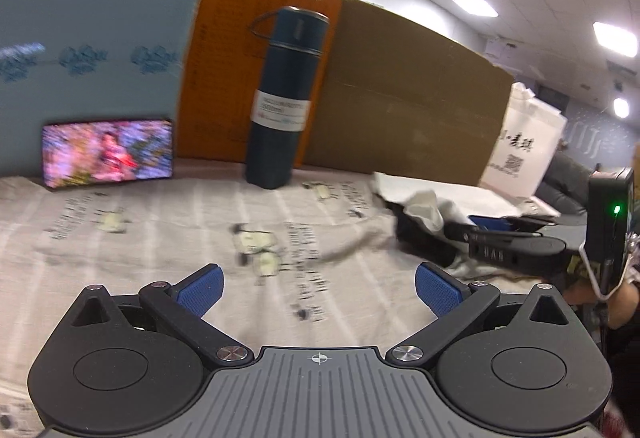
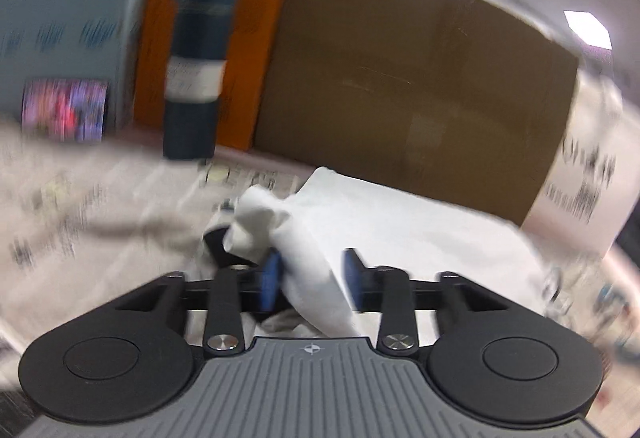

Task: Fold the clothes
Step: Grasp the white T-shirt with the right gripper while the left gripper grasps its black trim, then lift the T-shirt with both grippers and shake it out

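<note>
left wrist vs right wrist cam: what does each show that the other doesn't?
Left wrist only: the open left gripper with nothing between its pads, and the right gripper seen from the side at the white cloth.

Right wrist only: white cloth bunched between the right gripper's blue pads; whether both pads press it is unclear.

Both: the dark blue flask, the lit phone screen, cardboard panels behind, the printed table cover, and the white paper bag.

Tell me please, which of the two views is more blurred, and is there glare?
Right wrist view: heavy motion smear, strongest on the bottle and printed cloth. Left wrist view: sharper, bottle legible, cloth print slightly soft. Both: ceiling lights blown out, fisheye bends edges.
</note>
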{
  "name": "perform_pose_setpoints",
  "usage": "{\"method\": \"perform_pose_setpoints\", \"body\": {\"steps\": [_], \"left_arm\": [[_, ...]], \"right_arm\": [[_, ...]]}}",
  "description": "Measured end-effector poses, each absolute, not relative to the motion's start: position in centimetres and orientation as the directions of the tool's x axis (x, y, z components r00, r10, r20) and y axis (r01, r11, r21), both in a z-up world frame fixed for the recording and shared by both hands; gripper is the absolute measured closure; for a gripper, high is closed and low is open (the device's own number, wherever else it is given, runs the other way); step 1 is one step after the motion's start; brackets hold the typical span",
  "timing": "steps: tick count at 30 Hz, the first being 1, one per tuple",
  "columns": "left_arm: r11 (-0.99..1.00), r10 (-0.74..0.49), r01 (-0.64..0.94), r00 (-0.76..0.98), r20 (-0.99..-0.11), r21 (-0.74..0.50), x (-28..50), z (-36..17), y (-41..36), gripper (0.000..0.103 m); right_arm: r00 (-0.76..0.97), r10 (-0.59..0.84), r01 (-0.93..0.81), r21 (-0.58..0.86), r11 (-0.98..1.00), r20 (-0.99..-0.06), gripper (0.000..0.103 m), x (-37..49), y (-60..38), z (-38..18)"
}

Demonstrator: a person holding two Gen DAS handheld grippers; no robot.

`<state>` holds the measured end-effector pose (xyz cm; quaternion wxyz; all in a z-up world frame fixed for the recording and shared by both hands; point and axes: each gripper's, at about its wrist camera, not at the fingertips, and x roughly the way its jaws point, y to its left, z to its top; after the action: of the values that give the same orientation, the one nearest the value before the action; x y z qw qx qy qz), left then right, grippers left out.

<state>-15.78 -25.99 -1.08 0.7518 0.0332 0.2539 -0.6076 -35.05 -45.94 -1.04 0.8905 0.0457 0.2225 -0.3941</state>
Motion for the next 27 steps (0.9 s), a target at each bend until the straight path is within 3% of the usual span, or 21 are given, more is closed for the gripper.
{"method": "perform_pose_setpoints", "body": {"steps": [1,6,11,16,18,19,20,21,24,27], "left_arm": [[0.247,-0.897,0.927,0.109,-0.429,-0.281,-15.9,-1.2,-26.8,0.000],[0.180,-0.890,0.906,-0.015,-0.456,-0.383,-16.9,-2.3,-31.1,0.008],[0.157,-0.868,0.866,-0.109,-0.485,-0.475,-17.7,-3.7,-35.7,0.036],[0.149,-0.869,0.843,-0.138,-0.475,-0.517,-18.7,-4.0,-40.2,0.050],[0.148,-0.865,0.826,-0.158,-0.476,-0.544,-19.1,-4.3,-42.2,0.060],[0.145,-0.863,0.822,-0.168,-0.476,-0.551,-19.4,-4.6,-43.1,0.070],[0.141,-0.862,0.819,-0.174,-0.475,-0.556,-19.7,-4.9,-43.8,0.090],[0.135,-0.867,0.824,-0.171,-0.468,-0.551,-20.0,-5.0,-43.9,0.096],[0.116,-0.883,0.836,-0.161,-0.441,-0.537,-20.6,-5.1,-44.1,0.098],[0.060,-0.924,0.828,-0.165,-0.344,-0.558,-20.0,-3.6,-42.9,0.099]], "right_arm": [[0.603,-0.669,0.727,-0.046,0.685,-0.435,0.086,-35.5,-46.4,-1.0],[0.643,-0.617,0.701,0.025,0.712,-0.454,0.093,-35.7,-46.9,-1.6],[0.690,-0.598,0.700,0.170,0.693,-0.408,0.098,-37.4,-47.9,-0.9],[0.721,-0.603,0.692,0.320,0.647,-0.341,0.098,-39.8,-48.7,0.0],[0.724,-0.611,0.689,0.357,0.630,-0.320,0.098,-40.5,-49.0,0.1],[0.724,-0.616,0.689,0.370,0.623,-0.311,0.098,-40.8,-49.1,0.1],[0.723,-0.621,0.689,0.382,0.616,-0.302,0.098,-41.2,-49.2,0.2],[0.724,-0.626,0.686,0.398,0.609,-0.289,0.098,-41.6,-49.3,0.2],[0.732,-0.639,0.665,0.451,0.595,-0.236,0.098,-43.0,-49.6,0.5],[0.748,-0.644,0.618,0.520,0.590,-0.157,0.098,-44.8,-49.5,1.6]]}}
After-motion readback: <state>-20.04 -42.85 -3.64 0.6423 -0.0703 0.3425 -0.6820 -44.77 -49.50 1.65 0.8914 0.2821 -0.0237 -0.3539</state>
